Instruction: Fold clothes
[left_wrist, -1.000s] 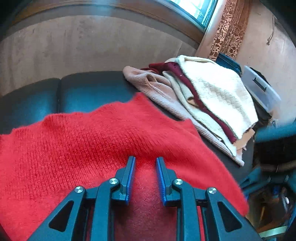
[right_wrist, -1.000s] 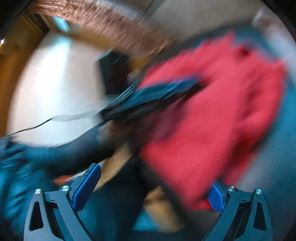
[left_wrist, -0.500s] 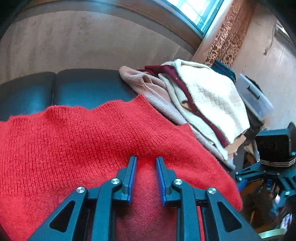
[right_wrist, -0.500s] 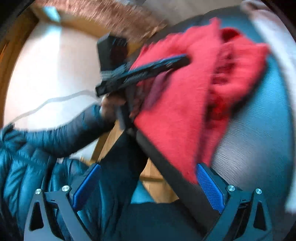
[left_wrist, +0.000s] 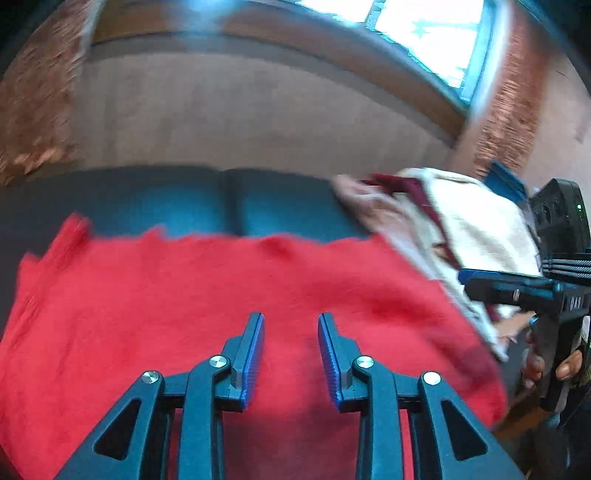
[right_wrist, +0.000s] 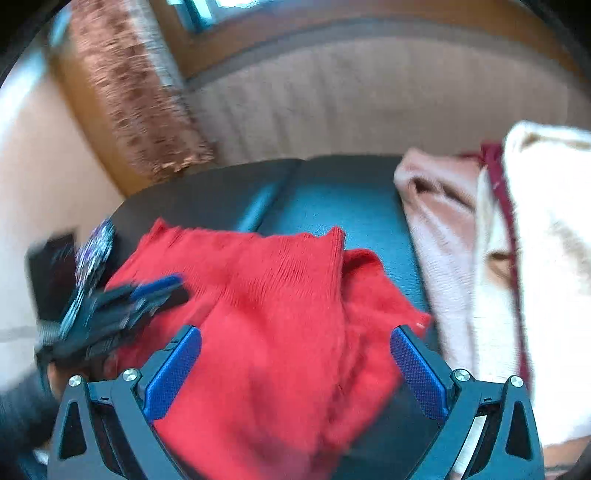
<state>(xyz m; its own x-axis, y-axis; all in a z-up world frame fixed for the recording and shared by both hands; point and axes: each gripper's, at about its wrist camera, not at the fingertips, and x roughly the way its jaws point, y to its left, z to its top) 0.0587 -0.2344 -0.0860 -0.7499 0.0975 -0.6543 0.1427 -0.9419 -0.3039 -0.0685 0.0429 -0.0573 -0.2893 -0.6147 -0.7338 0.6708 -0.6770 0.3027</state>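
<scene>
Sweater (left_wrist: 229, 295) red, spread on dark cushion (left_wrist: 288, 201) for folding; 2 grippers released: left gripper (left_wrist: 291, 354) part-open above it, right gripper (right_wrist: 295, 365) wide, approaching the bunched side.

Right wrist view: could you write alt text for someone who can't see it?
A red knit sweater lies rumpled on a dark cushioned seat, between the wide-open blue-padded fingers of the right gripper. The left gripper reaches over the sweater's left edge, blurred, and a pile of cream, pink and maroon clothes sits at right.
</scene>
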